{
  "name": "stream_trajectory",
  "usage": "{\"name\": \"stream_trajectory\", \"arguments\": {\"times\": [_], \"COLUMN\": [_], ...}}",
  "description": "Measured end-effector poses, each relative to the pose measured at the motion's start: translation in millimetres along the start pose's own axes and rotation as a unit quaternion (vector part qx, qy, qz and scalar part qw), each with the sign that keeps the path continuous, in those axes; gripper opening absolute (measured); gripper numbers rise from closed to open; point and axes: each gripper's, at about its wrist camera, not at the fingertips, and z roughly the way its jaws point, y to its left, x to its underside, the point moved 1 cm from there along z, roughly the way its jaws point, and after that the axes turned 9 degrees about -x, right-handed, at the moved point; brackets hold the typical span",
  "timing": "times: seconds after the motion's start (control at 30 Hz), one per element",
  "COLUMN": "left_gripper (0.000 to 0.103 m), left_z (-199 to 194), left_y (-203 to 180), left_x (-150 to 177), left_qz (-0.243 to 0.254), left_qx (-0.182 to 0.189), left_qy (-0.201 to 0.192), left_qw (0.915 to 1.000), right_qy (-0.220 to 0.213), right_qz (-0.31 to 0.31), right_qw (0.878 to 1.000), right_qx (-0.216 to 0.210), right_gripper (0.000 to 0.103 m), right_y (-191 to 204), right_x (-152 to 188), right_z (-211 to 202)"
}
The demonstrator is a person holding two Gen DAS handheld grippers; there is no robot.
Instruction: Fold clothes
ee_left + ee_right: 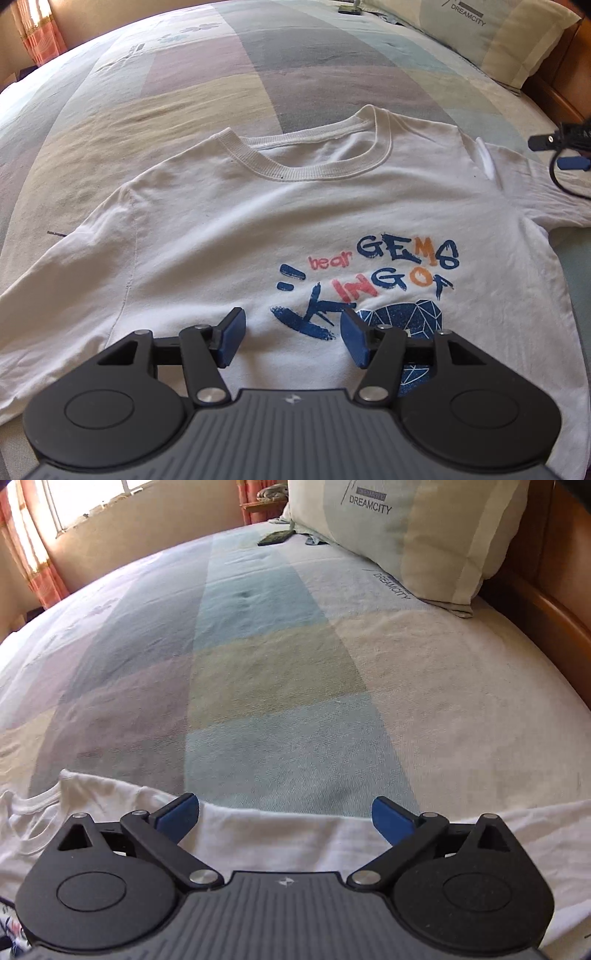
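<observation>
A white T-shirt [229, 221] with a blue, red and orange print lies face up and spread flat on the bed, collar away from me. My left gripper [293, 334] hovers over its chest with the blue pads apart and nothing between them. The right gripper [284, 818] stands wide open above the shirt's shoulder and sleeve [273, 834], holding nothing. Its fingertips [572, 162] also show at the right edge of the left wrist view, over the shirt's right sleeve.
The shirt rests on a pastel patchwork bedsheet [277, 672]. A pillow [413, 531] printed DREAMCITY leans at the head of the bed against a wooden frame [554, 602]. A dark flat object [275, 537] lies near the pillow. Curtains [33, 565] hang by the window at left.
</observation>
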Motion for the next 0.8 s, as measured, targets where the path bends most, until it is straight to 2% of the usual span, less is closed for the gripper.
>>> {"name": "stream_trajectory", "arguments": {"times": [0.07,0.17,0.27,0.37,0.43,0.5,0.53,0.63,0.7,0.8], "left_gripper": [0.058,0.059,0.059,0.060,0.060,0.063,0.069,0.072,0.071,0.071], "left_z": [-0.1,0.6,1.1,1.1,1.4,3.3,5.8,8.0,4.7,-4.1], "left_y": [-2.6,-5.3,-5.0,-7.1,-9.0,-10.6,-10.8,-7.1,-2.5,7.1], "left_x": [1.4,4.0,4.5,3.9,3.3,3.6,4.8,7.0,6.3,7.2], "left_qz": [0.003,0.014,0.016,0.019,0.019,0.019,0.017,0.000,-0.017,-0.036], "left_qx": [0.003,0.006,0.009,0.005,0.007,0.008,0.009,0.017,0.023,0.023], "left_qy": [0.000,-0.001,-0.001,-0.002,0.000,0.004,0.008,0.003,-0.003,-0.017], "left_qw": [1.0000,0.9999,0.9998,0.9998,0.9998,0.9998,0.9998,0.9999,0.9996,0.9989], "right_qy": [0.010,0.044,0.048,0.016,0.011,0.011,0.012,-0.002,-0.007,-0.005], "right_qz": [-0.005,-0.025,-0.038,-0.008,0.021,0.050,0.065,0.108,0.135,0.119], "right_qw": [1.000,0.998,0.996,0.997,0.995,0.992,0.990,0.984,0.983,0.989], "right_qx": [-0.001,0.047,0.064,0.081,0.097,0.115,0.124,0.142,0.126,0.091], "right_gripper": [0.103,0.103,0.103,0.103,0.103,0.103,0.103,0.103,0.103,0.103], "right_y": [-7.0,-29.7,-42.4,-60.2,-78.2,-97.7,-107.4,-124.8,-117.6,-85.7], "right_x": [25.9,67.3,78.6,64.0,54.5,45.8,41.4,31.4,29.7,32.9], "right_z": [-13.9,-20.1,-35.2,-50.6,-45.6,-36.5,-31.9,-29.4,-35.4,-38.6]}}
